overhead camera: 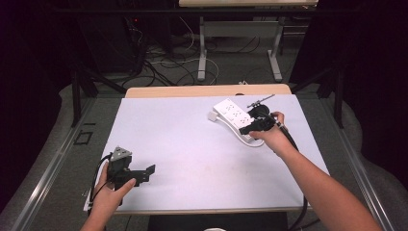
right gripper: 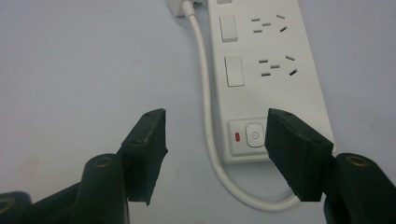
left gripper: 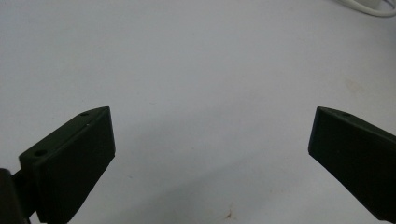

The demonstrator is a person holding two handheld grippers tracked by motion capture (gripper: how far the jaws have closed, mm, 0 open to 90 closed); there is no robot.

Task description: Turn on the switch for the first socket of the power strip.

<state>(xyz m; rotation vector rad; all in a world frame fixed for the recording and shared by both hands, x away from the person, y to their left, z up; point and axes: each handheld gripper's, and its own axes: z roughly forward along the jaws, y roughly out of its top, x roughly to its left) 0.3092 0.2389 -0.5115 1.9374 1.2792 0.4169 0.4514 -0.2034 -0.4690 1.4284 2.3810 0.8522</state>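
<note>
A white power strip (overhead camera: 233, 113) lies at an angle at the back right of the white mat (overhead camera: 192, 144). In the right gripper view the power strip (right gripper: 261, 70) shows two socket sets with rocker switches, a power button (right gripper: 255, 135) and a red light (right gripper: 237, 136) at its near end. Its white cable (right gripper: 205, 93) runs along the strip and loops under the jaws. My right gripper (right gripper: 215, 140) hovers open over that near end, with its jaws pressing on nothing; the high view shows this right gripper (overhead camera: 246, 129) beside the strip. My left gripper (overhead camera: 150, 172) rests at the front left, and in its own view the left gripper (left gripper: 210, 140) is wide open over bare mat.
A small white plug (overhead camera: 212, 116) sits at the strip's far-left end. The wooden table edge (overhead camera: 207, 90) shows behind the mat. Beyond it stand another table's legs (overhead camera: 202, 53) and floor cables (overhead camera: 163, 62). Dark frame bars flank both sides.
</note>
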